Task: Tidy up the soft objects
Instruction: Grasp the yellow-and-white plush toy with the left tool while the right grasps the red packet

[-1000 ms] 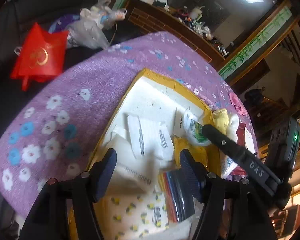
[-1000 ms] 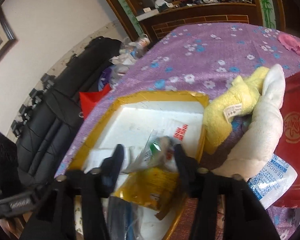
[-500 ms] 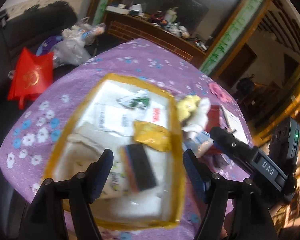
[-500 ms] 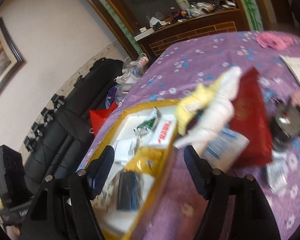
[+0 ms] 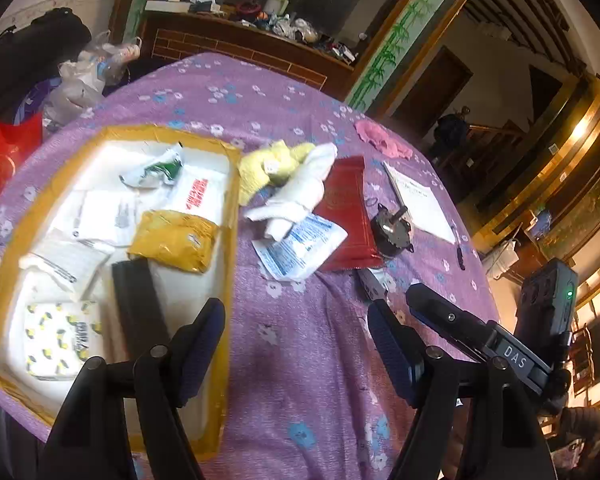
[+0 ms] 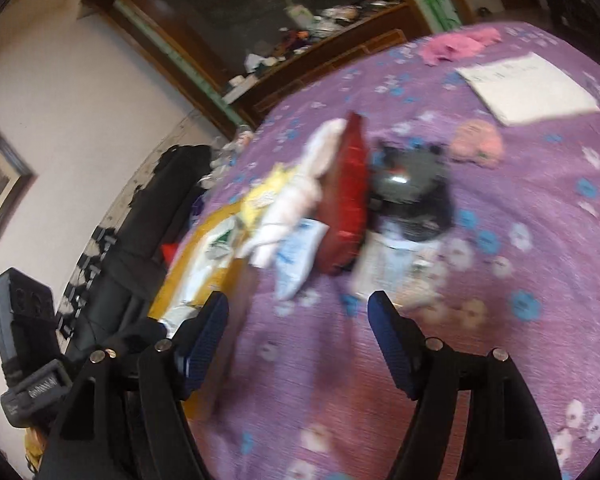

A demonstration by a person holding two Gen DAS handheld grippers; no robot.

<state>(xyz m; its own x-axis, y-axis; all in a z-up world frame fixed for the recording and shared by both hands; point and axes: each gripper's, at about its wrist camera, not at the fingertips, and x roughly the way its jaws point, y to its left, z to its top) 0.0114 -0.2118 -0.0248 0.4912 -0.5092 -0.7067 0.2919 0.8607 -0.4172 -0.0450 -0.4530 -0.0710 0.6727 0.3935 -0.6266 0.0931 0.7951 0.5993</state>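
A white foam box with a yellow taped rim (image 5: pixel 228 216) lies on the purple flowered tablecloth (image 5: pixel 308 344) and holds a yellow packet (image 5: pixel 172 240), a black pouch (image 5: pixel 136 304), a lemon-print pack (image 5: pixel 56 336) and several white packets. To its right lie a yellow cloth (image 5: pixel 268 164), a white cloth (image 5: pixel 300 196), a blue-and-white sachet (image 5: pixel 300 244) and a red packet (image 5: pixel 348 220). My left gripper (image 5: pixel 296 340) is open and empty above bare cloth beside the box. My right gripper (image 6: pixel 298 336) is open and empty, short of the cloths (image 6: pixel 296 204) and the red packet (image 6: pixel 346 196).
A black round object (image 5: pixel 392 228), a white paper sheet (image 5: pixel 420 204) and a pink cloth (image 5: pixel 380 140) lie further right. A pen (image 5: pixel 458 248) lies near the table's right edge. A black sofa (image 6: pixel 148 216) with bags and a red bag (image 5: pixel 4 156) stands left.
Both grippers have pulled back and swung right, from over the box to over the bare tablecloth. The right gripper has let go of the green-and-white packet, which now lies in the box.
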